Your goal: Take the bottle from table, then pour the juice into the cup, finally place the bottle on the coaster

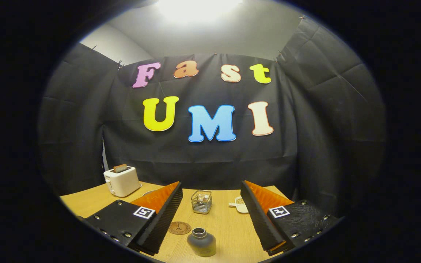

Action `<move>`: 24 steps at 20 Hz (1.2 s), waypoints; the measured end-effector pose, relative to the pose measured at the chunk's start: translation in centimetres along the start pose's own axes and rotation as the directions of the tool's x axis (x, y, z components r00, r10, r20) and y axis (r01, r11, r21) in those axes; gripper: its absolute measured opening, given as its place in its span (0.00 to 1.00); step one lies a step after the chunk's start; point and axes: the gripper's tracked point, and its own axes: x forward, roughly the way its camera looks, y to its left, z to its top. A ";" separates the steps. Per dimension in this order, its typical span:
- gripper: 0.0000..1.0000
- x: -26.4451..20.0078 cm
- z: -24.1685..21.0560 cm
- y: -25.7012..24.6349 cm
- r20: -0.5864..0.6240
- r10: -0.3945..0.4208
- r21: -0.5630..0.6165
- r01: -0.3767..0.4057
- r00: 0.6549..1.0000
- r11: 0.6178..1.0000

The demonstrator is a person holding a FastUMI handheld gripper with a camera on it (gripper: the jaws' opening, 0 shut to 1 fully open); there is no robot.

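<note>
— On desk, between claw fingers: bottle standing upright, untouched. Claw spread wide, gripping nothing.
— Progress?
— Not starting yet. Coaster lying just beside bottle, cup waiting beyond. Still pending: grab, pour, place.

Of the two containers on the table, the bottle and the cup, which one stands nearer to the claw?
The dark bottle: it stands upright between the fingers of the open claw, beside the round coaster. The glass cup stands farther, beyond the fingertips.
</note>
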 end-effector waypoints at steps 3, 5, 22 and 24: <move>0.97 0.2 -4.1 0.8 -0.028 0.013 -0.014 -0.013 1.000 1.000; 0.98 0.4 -6.5 1.3 -0.044 0.021 -0.026 -0.022 0.999 0.999; 0.98 3.3 -18.6 1.4 -0.161 -0.012 -0.005 0.011 0.987 1.000; 0.98 3.4 -19.6 1.6 -0.179 -0.012 0.004 0.013 0.984 1.000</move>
